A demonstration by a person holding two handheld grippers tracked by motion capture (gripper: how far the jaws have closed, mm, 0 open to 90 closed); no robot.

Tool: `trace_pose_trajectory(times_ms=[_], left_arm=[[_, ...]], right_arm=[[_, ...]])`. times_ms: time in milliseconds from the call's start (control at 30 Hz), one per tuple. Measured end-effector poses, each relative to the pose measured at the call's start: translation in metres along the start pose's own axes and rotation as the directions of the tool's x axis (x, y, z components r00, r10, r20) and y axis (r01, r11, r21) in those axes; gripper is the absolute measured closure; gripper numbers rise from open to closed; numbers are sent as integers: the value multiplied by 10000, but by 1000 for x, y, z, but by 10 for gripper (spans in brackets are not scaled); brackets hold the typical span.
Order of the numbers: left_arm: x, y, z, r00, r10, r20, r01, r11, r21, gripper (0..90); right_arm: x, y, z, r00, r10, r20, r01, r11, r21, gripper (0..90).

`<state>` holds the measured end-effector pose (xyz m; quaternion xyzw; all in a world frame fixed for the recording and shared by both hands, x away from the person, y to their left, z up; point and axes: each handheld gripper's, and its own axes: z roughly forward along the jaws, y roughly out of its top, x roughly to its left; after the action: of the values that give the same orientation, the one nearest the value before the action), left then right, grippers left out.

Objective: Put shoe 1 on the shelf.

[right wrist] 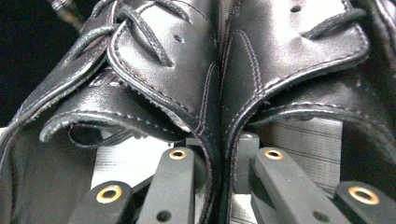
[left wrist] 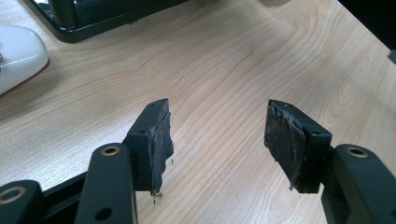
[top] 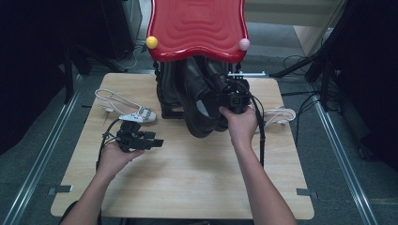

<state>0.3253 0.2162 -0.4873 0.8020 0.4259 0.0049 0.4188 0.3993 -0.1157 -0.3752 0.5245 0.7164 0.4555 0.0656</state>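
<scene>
The right hand-held gripper (right wrist: 219, 154) is clamping the inner edges of 2 black boots (top: 202, 101) by the rack (top: 166, 93) on the table (top: 197, 178). Keeping the pinch firm should stop either slipping. The left hand-held gripper (left wrist: 217, 133) is resting apart.

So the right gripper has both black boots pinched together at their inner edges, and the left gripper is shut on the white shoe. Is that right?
Not quite. The left gripper is open with nothing between its pads, over bare table; the white shoe lies apart from it, as the left gripper view shows. The right gripper does pinch the black boots together.
</scene>
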Motion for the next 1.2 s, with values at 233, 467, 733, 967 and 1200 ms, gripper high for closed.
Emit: trace_pose_trajectory(times_ms=[233,467,733,967,1200], left_arm=[[-1,0,1,10000,59,47,-59,10000,27,410],[-3,1,2,9999,80,104,-80,10000,10,411],[-4,1,0,9997,107,203,-106,9999,-68,411],[-6,1,1,9997,141,198,-139,9999,-63,413],[-6,2,2,9996,101,265,-100,9999,-34,414]], right_arm=[[10,2,21,9974,312,647,-260,9965,-796,833],[18,9,36,9904,470,1303,-346,9948,-962,832],[25,18,50,9720,785,2213,-487,9894,-1371,830],[40,20,65,9549,464,2934,-151,9940,-1083,792],[40,18,66,9626,294,2692,-35,9953,-964,729]])
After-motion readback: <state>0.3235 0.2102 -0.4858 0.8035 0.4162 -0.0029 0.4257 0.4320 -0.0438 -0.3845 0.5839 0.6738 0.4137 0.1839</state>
